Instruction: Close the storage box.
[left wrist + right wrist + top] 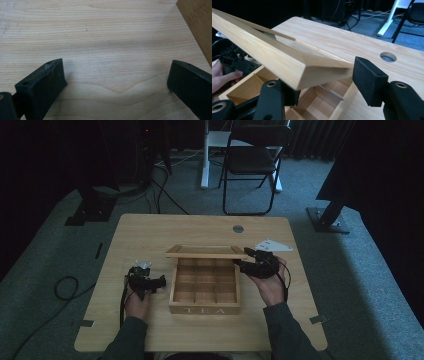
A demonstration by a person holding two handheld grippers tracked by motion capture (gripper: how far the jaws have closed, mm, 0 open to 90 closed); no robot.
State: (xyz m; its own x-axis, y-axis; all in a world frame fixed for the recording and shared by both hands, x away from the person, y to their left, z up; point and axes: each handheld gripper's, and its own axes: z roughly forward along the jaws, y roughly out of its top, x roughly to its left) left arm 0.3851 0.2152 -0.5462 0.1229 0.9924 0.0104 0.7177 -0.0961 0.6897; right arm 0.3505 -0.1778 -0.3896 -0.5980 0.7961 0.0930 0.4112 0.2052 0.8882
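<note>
The wooden tea box (205, 287) sits near the middle of the tabletop (150, 227), between the two grippers. It is pale, light-grained wood, with "TEA" lettered on the front wall that faces the person. Inside, thin wooden dividers cut it into a grid of small square compartments, all bare wood where they can be seen. Its lid (206, 251) is a flat wooden frame hinged along the far edge and raised, so the compartments lie open below it. In the right gripper view the lid's (274, 57) mitred corner juts out between that gripper's fingers (369, 80), with the open compartments directly beneath.

The right gripper (248, 259) is at the box's right far corner, at the lid's right end. Its fingers are partly spread with the lid's corner between them; the near finger lies close against the wood, the other stands just clear of it, so they are not pinching it.

The left gripper (161, 281) rests just left of the box, level with its left wall. Its fingers (47, 85) are spread wide over bare tabletop, with nothing between them and the box's (198, 27) wooden side just beyond the right-hand finger.
</note>
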